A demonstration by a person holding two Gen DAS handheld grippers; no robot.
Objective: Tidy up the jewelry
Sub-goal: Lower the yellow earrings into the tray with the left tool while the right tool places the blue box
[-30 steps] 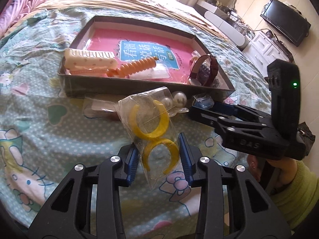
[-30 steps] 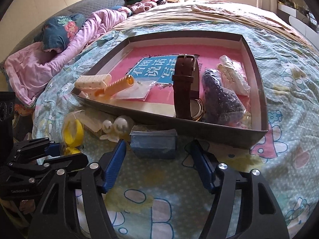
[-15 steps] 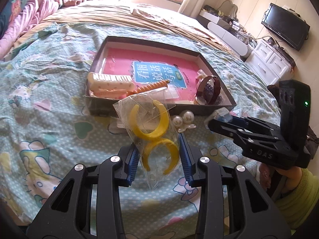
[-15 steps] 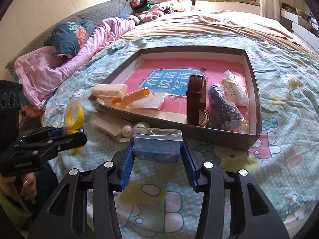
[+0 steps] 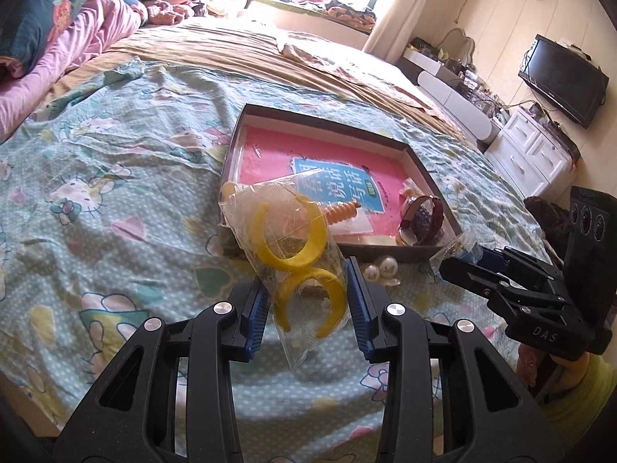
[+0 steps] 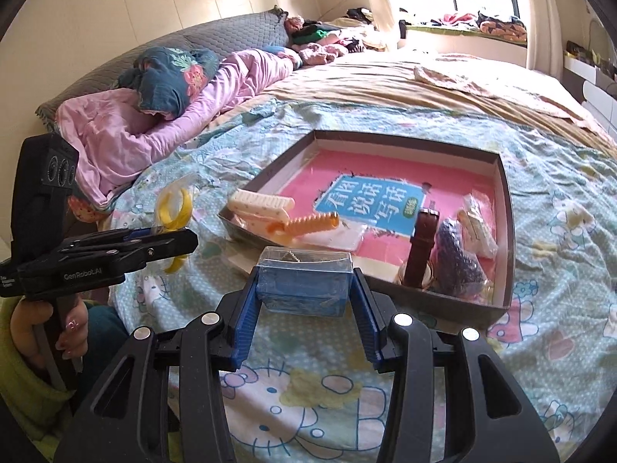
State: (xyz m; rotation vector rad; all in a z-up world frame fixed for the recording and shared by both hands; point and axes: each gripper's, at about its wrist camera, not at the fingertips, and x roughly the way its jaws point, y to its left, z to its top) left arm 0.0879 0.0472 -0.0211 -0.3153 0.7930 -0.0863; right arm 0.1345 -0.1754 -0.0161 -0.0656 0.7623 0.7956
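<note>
My left gripper (image 5: 306, 301) is shut on a clear bag of yellow rings (image 5: 295, 245) and holds it above the bedspread, short of the tray. It also shows in the right wrist view (image 6: 169, 239) with the bag (image 6: 175, 206). My right gripper (image 6: 304, 301) is shut on a small blue box in a clear case (image 6: 304, 283), lifted in front of the tray; it also shows in the left wrist view (image 5: 461, 260). The dark tray (image 5: 412, 154) (image 6: 505, 231) with a pink book inside holds a cream hair clip (image 6: 262, 204), an orange spiral clip (image 6: 308, 223), a brown watch (image 6: 422, 247) and a purple bead bag (image 6: 459, 258).
Two pearl earrings (image 5: 381, 270) lie on the Hello Kitty bedspread (image 5: 96, 193) just before the tray's near wall. A pink quilt and pillows (image 6: 154, 115) lie at the bed's head. A white cabinet (image 5: 536, 154) and a TV (image 5: 563, 77) stand to the right.
Both grippers have risen away from the bedspread. The right gripper closed on the blue box and lifted it. The left kept hold of the yellow ring bag.
</note>
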